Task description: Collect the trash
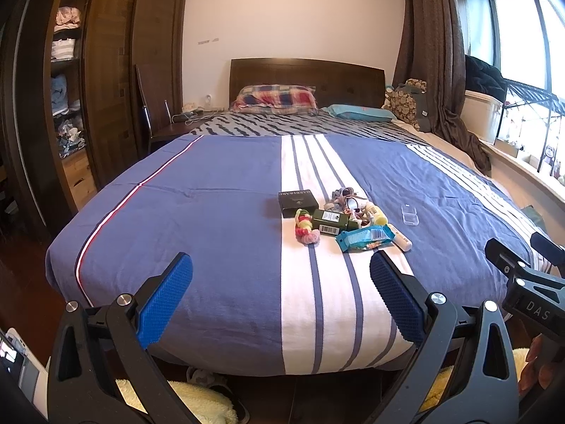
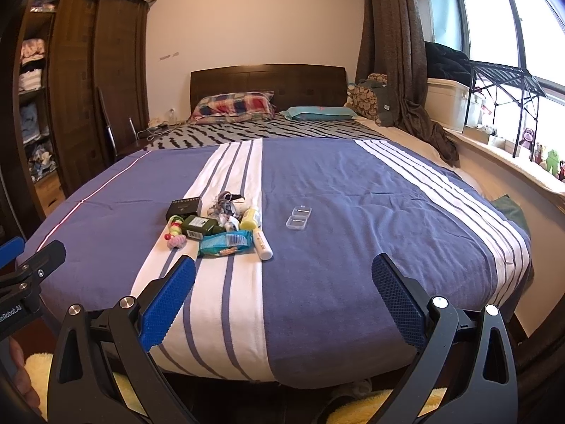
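Trash pile (image 1: pixel 348 221) sits mid-bed (image 1: pixel 212 212), clear box (image 2: pixel 299 217) beside it, nothing blocking, left claw (image 1: pixel 280 300) and right claw (image 2: pixel 282 300) both wide open.

Home bedroom, made bed (image 1: pixel 219 212) w/ pillows (image 1: pixel 275 97), wardrobe (image 1: pixel 116 81), curtains (image 1: pixel 434 42)

You get daylight from the window (image 2: pixel 508 21) on the right, blown out to white glare. The bed (image 2: pixel 335 212) is evenly lit, with soft shadows beside the clutter; the wardrobe (image 1: pixel 106 70) side stays dim. Focus is sharp throughout. Fisheye bends the edges strongly, and your corners vignette to black.
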Available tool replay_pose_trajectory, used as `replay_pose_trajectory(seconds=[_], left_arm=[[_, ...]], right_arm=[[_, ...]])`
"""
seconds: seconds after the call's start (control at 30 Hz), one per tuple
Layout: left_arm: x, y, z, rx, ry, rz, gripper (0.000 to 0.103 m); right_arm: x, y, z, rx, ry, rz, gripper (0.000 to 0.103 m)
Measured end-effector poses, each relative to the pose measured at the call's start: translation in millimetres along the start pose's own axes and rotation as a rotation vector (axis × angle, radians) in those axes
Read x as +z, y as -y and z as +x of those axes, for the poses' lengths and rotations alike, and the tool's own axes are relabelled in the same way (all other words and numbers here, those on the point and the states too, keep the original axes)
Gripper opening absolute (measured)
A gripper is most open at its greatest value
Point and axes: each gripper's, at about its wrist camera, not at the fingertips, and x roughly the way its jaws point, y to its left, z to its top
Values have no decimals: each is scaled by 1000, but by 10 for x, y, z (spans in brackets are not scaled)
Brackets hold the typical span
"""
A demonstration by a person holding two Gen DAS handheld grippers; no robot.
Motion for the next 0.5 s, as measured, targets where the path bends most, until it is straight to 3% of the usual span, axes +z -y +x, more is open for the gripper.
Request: replay_pose_trajectory(seconds=[0.5], left_arm=[[2, -24, -38, 1, 10, -9, 95]], right_arm=[[-3, -25, -34, 5, 7, -8, 100]])
